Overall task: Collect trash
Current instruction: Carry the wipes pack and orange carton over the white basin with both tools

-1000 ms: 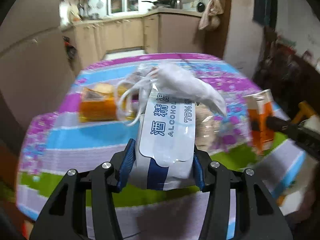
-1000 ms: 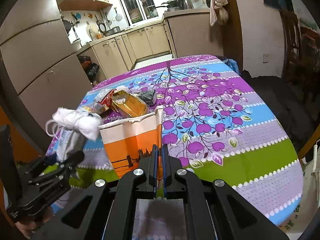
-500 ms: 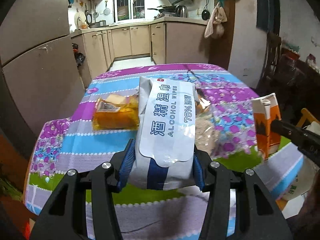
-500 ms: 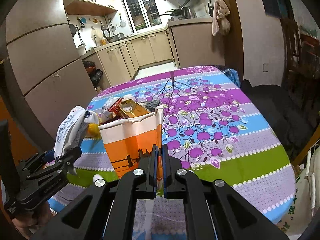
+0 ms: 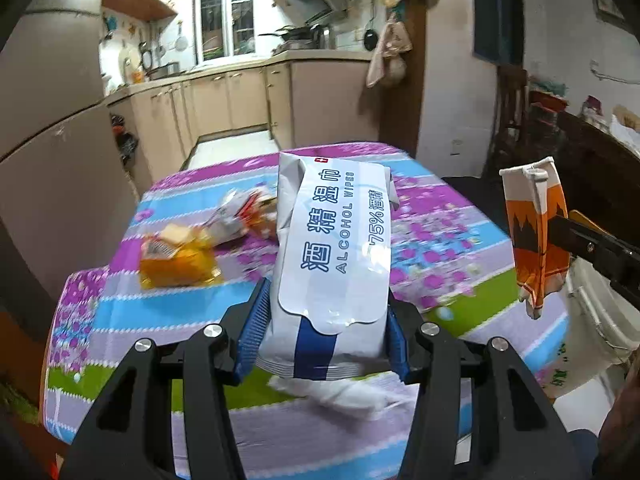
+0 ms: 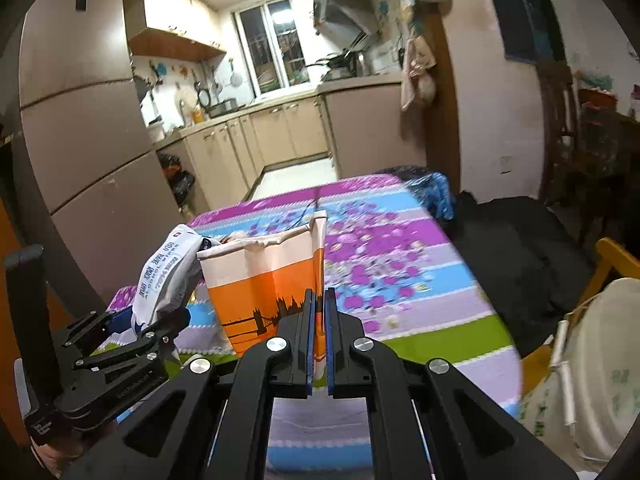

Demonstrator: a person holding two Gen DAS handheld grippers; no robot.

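Your left gripper [image 5: 326, 320] squeezed a soft, shiny wipes pack [image 5: 334, 256], while at three o'clock your right gripper [image 6: 319, 320], pinched tight, held a crinkly orange paper bag [image 6: 266, 280].

kitchen cabinets [image 5: 240, 100] sit way behind the floral tablecloth [image 5: 432, 240], window [image 6: 276, 52] above them, fridge [image 6: 92, 168] left of it

Motion-blurred: the wrappers [image 5: 236, 220] on the worktop [image 5: 440, 216], labels unreadable. Hidden behind the wipes pack [image 5: 332, 256]: part of the white wad [image 5: 352, 394]. Cut off at the right edge: the white bin [image 6: 600, 364].
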